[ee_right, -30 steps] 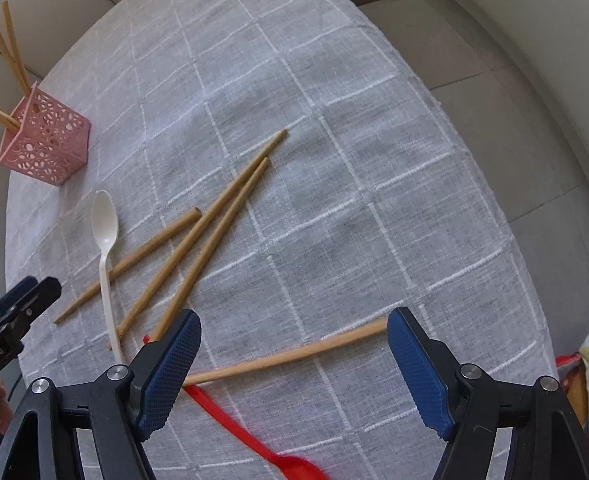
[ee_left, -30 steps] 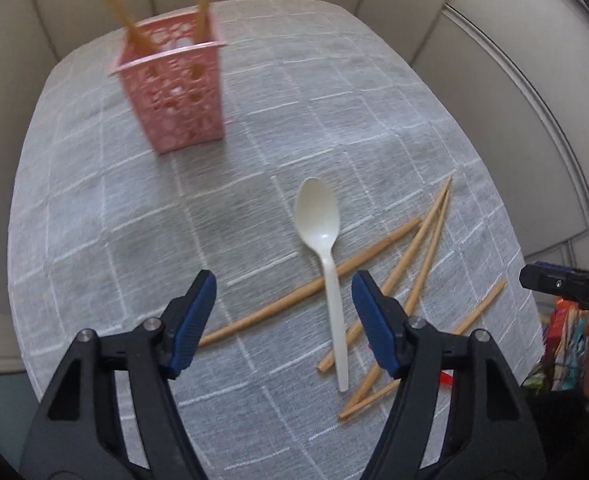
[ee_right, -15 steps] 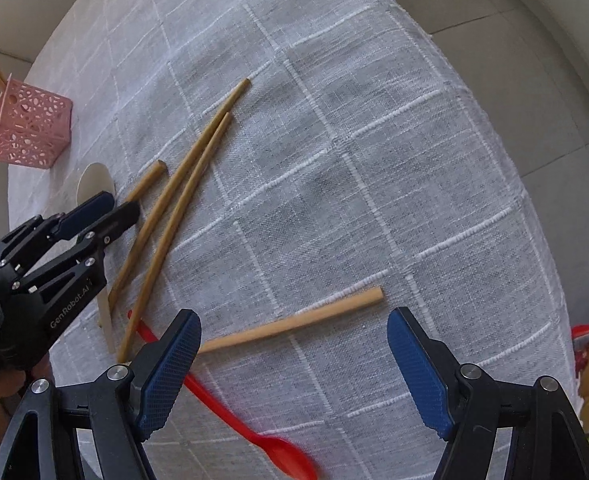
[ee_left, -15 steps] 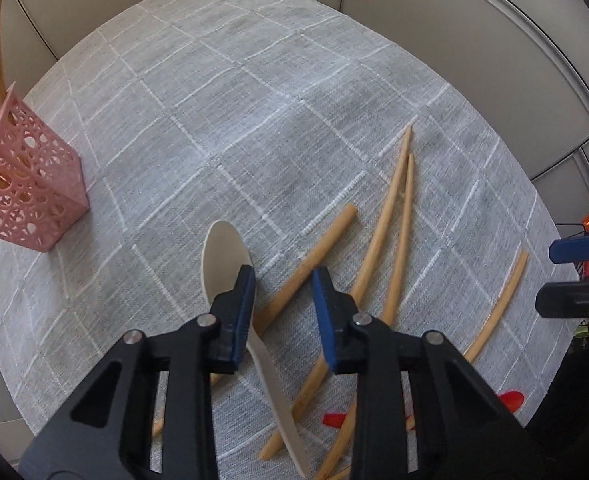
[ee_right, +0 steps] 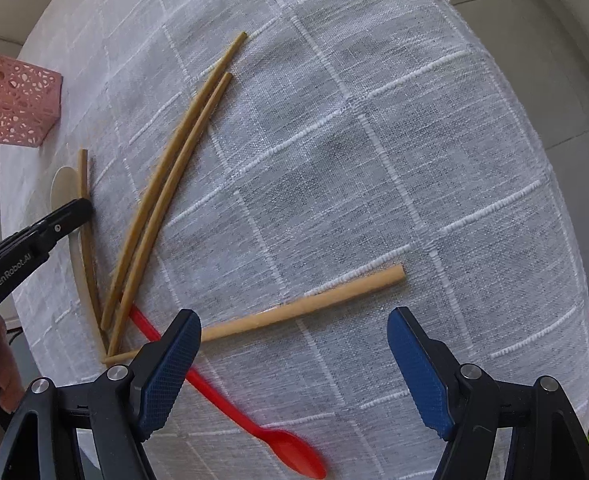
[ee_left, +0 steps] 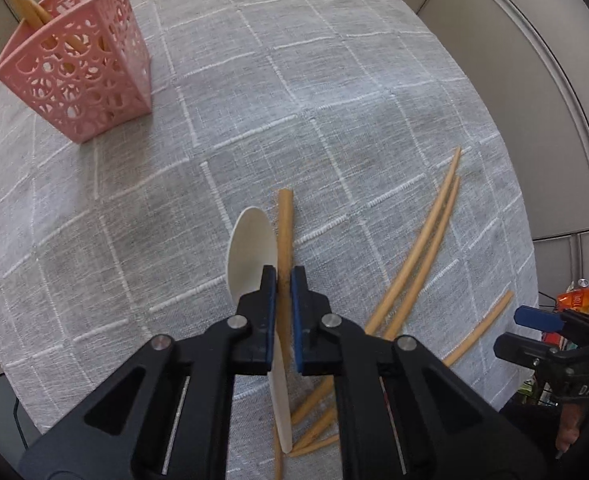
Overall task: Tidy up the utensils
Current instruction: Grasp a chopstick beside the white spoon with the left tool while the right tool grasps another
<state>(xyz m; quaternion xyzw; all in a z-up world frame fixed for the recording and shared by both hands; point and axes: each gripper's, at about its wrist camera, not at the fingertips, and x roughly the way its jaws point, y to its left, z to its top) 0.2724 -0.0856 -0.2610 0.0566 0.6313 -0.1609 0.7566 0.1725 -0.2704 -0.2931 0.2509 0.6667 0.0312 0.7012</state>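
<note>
At 10 o'clock, basket point(ee_left: 74, 68) has few sticks; left claw point(ee_left: 282, 280) grips chopstick point(ee_left: 284, 232), right claw point(ee_right: 294, 344) open; spoons & sticks left.

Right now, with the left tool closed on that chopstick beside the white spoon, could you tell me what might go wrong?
1. The left tool grips the chopstick near its top end, so the long rest may swing or slip on lifting.
2. Its lower part seems to lie among the white spoon and other chopsticks; lifting may drag them.
3. The pink basket already holds chopsticks, so insertion may snag.
</note>
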